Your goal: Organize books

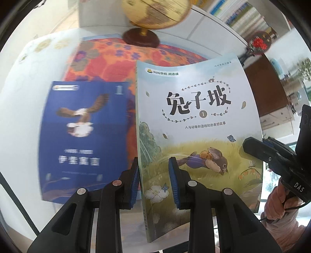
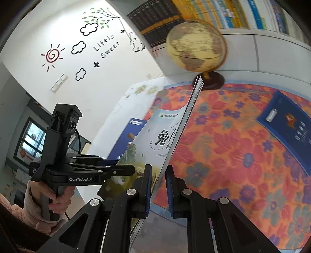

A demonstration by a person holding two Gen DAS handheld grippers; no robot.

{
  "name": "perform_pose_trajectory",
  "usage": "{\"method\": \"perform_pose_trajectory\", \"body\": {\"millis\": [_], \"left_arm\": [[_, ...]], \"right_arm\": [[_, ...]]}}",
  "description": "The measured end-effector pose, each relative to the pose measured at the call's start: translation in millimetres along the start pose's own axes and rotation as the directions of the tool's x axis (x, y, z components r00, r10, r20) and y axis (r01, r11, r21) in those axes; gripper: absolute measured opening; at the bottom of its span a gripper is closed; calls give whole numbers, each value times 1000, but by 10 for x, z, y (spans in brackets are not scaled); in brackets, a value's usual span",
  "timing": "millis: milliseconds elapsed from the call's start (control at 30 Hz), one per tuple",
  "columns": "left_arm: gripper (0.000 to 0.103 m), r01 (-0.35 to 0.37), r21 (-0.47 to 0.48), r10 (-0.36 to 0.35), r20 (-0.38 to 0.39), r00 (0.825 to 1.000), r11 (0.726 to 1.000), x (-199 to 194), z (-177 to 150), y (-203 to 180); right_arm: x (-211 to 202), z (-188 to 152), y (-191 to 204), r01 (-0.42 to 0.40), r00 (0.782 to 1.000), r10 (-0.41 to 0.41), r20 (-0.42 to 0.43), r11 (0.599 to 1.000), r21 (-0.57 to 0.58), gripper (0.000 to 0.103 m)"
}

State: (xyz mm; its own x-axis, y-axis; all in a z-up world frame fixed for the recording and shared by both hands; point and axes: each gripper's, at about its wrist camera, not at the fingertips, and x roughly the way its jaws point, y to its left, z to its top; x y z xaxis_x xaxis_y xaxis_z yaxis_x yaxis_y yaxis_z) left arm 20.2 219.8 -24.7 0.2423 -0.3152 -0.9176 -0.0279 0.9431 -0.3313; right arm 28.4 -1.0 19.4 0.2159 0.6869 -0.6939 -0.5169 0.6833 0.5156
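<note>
A pale rabbit book (image 1: 198, 124) is held upright above the table. My left gripper (image 1: 154, 181) has its jaws either side of the book's spine edge, with a gap to the right pad (image 1: 173, 181). My right gripper (image 2: 157, 186) straddles the book's page edge (image 2: 180, 124); its jaws stand apart around it, and contact is unclear. The right gripper also shows in the left wrist view (image 1: 272, 153) at the book's right edge. A dark blue eagle book (image 1: 83, 136) lies flat to the left. Another dark blue book (image 2: 287, 120) lies on the floral cloth at right.
An orange floral cloth (image 2: 233, 146) covers the white table (image 1: 21, 109). A globe (image 2: 196, 46) on a dark round base (image 1: 141, 38) stands at the back. Shelves of books (image 2: 223, 11) line the wall behind. The left gripper's body (image 2: 77, 171) is beside the book.
</note>
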Motion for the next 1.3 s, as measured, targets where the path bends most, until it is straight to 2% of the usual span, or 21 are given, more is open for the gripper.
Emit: {"method": "perform_pose_trajectory", "body": {"millis": [400, 667, 900, 1300], "left_arm": [[25, -69, -59, 71, 38, 997, 996, -220, 1, 768], [25, -69, -115, 72, 26, 997, 991, -197, 16, 1165], [25, -67, -140, 70, 17, 997, 988, -154, 23, 1385], [25, -54, -177, 55, 0, 998, 983, -65, 1, 1568]], "right_arm": [[714, 239, 350, -92, 994, 93, -51, 995, 25, 15], [1081, 346, 488, -111, 990, 114, -81, 993, 33, 15], [1334, 359, 528, -113, 987, 118, -112, 992, 48, 15], [1524, 277, 512, -83, 984, 94, -152, 994, 76, 15]]}}
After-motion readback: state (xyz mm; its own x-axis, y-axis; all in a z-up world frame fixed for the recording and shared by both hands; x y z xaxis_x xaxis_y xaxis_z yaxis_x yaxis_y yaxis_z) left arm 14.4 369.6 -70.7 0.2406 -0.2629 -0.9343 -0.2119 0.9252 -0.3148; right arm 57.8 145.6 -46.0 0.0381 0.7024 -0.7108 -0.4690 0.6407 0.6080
